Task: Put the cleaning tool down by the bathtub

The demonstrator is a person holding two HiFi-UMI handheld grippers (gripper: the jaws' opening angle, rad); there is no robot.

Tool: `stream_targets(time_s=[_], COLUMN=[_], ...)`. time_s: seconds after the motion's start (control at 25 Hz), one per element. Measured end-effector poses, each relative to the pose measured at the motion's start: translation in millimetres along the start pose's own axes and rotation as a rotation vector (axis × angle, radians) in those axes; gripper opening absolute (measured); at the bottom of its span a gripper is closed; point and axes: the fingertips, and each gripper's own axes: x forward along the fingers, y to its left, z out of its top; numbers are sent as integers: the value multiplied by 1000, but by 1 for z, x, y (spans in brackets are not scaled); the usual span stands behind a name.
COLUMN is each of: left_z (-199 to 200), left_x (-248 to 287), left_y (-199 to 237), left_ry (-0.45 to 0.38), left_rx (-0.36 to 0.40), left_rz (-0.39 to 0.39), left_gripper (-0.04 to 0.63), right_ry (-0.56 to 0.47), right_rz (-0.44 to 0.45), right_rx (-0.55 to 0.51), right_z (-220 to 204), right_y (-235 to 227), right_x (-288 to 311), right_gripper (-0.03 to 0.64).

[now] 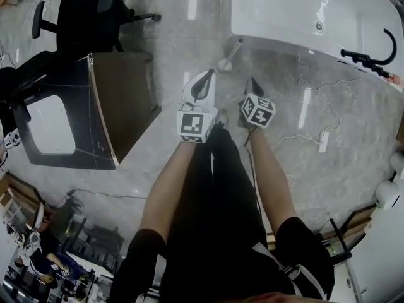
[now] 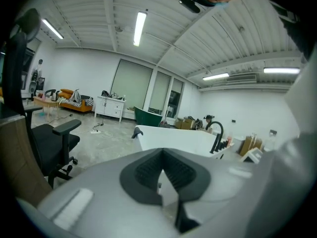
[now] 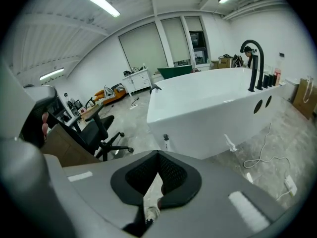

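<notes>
The white bathtub (image 1: 303, 14) fills the top right of the head view. A white long-handled cleaning tool (image 1: 228, 55) rests on the floor against the tub's near left corner, round base down. It shows as a small white upright with a dark tip (image 3: 166, 142) in the right gripper view. My left gripper (image 1: 207, 76) hangs just below and left of it, shut and holding nothing. My right gripper (image 1: 252, 82) is beside it to the right, also shut and holding nothing. Neither gripper touches the tool. The left gripper view looks across at the tub (image 2: 173, 138).
A black faucet (image 1: 372, 59) stands on the tub's right rim. A white power strip (image 1: 323, 141) and its cable lie on the floor to the right. A wooden panel (image 1: 123, 100), a dark board (image 1: 57, 125) and a black office chair (image 1: 88, 11) stand at left.
</notes>
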Motion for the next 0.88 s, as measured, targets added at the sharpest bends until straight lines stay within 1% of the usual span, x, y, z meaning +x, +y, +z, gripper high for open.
stream_targets(time_s=[0.2,0.36,0.52,0.68,0.88], left_z=[38,66,89,112,142], left_x=[-15,-24,-35,-42,-58], left_y=[-3,-11,-16,-20,-29], left_ry=[-18,-30,-27,-33,-39], left_rx=[-2,9,-11,-10,9], left_rz=[22,-5,-12,-8,-11], left_gripper=[6,6,6,6,6], right_ry=[-21,-41,-96,-179,-274], right_rz=[2,1,6,26,63], right_rx=[-5,-15,-4,24,-13], right_z=[26,46,76,115,154], right_y=[11,22,32,43,68], right_x=[-40,-69,-102,-136,-179], right_gripper=[-2,-2,-2,-2,-2])
